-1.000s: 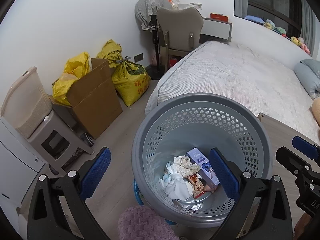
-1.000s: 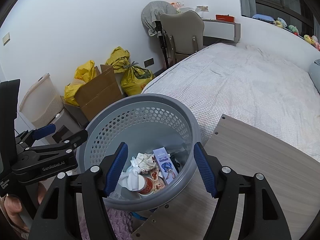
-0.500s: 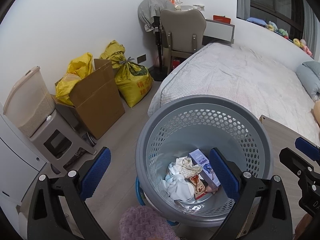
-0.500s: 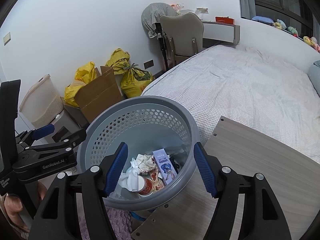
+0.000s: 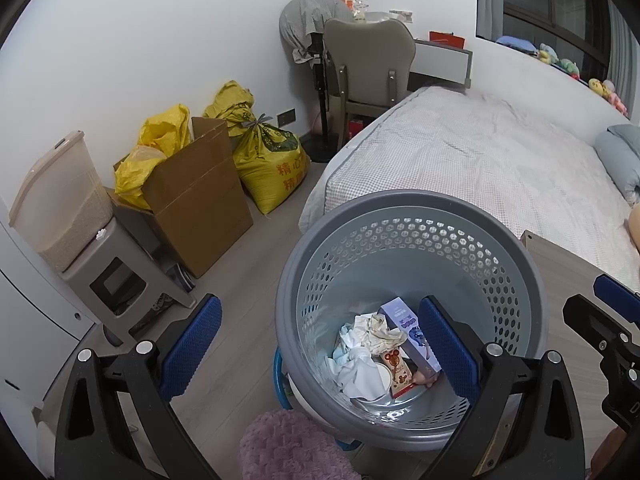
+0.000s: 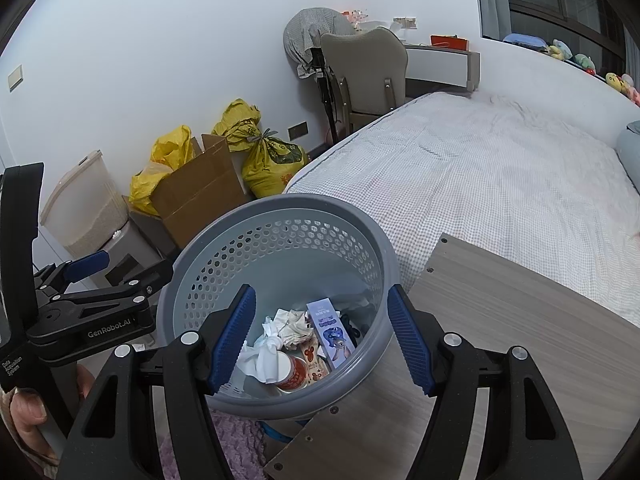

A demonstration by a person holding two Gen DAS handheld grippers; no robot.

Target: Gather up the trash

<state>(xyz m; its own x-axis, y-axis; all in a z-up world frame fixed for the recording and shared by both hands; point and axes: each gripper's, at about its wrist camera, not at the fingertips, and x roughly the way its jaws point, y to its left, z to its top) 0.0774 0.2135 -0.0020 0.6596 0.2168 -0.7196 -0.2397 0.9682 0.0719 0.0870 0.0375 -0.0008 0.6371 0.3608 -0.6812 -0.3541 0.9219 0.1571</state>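
A round grey perforated plastic basket (image 6: 280, 216) holds crumpled tissues (image 6: 266, 350) and a lilac carton (image 6: 330, 332); both the left gripper (image 5: 320, 344) and right gripper (image 6: 320, 336) are spread wide, grasping nothing.

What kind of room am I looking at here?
Most likely a bedroom in someone's home. A made bed fills the right side, a chair stands at a desk against the far wall, and soft toys line the window ledge.
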